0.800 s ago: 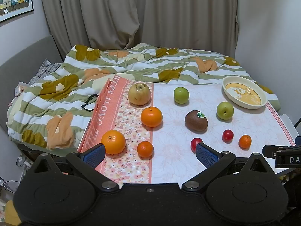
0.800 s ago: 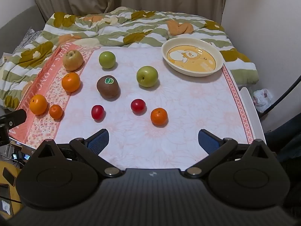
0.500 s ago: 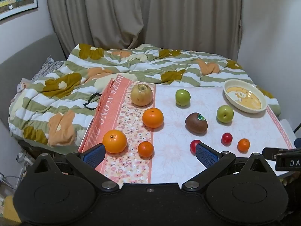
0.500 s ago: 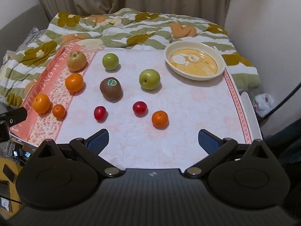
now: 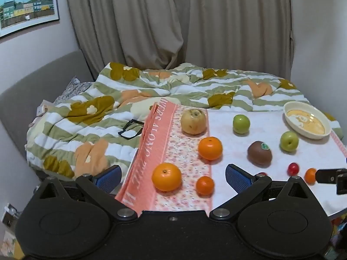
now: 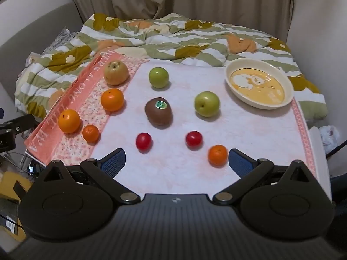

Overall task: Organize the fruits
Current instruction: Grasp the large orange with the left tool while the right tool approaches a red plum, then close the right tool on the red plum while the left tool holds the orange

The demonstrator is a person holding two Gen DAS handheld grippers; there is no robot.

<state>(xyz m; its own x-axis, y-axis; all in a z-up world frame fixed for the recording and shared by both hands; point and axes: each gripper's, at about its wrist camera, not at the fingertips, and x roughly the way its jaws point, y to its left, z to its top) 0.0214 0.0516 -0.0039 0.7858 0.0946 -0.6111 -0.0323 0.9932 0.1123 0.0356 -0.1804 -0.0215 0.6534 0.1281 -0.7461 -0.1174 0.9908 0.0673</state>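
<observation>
Fruits lie spread on a cloth-covered table (image 6: pixel 249 134). A yellow pear (image 6: pixel 116 72), two oranges (image 6: pixel 112 99) (image 6: pixel 69 121) and a small mandarin (image 6: pixel 90 133) sit on the left pink strip. Two green apples (image 6: pixel 158 77) (image 6: pixel 206 103), a kiwi (image 6: pixel 159 114), two red cherry tomatoes (image 6: pixel 143 141) (image 6: pixel 194 138) and another mandarin (image 6: pixel 217 155) lie on the white part. An empty cream bowl (image 6: pixel 259 86) stands at the back right. My right gripper (image 6: pixel 176 162) is open and empty above the front edge. My left gripper (image 5: pixel 172 176) is open and empty over the front left corner, near an orange (image 5: pixel 166 176).
A bed with a striped flowered duvet (image 5: pixel 91 117) lies behind and left of the table. Black glasses (image 5: pixel 130 129) rest on the duvet. Curtains (image 5: pixel 173 26) hang at the back. A wall stands at the right.
Both grippers have tilted up and pulled back a little, so the fruits sit lower in both views. Nothing on the table has moved.
</observation>
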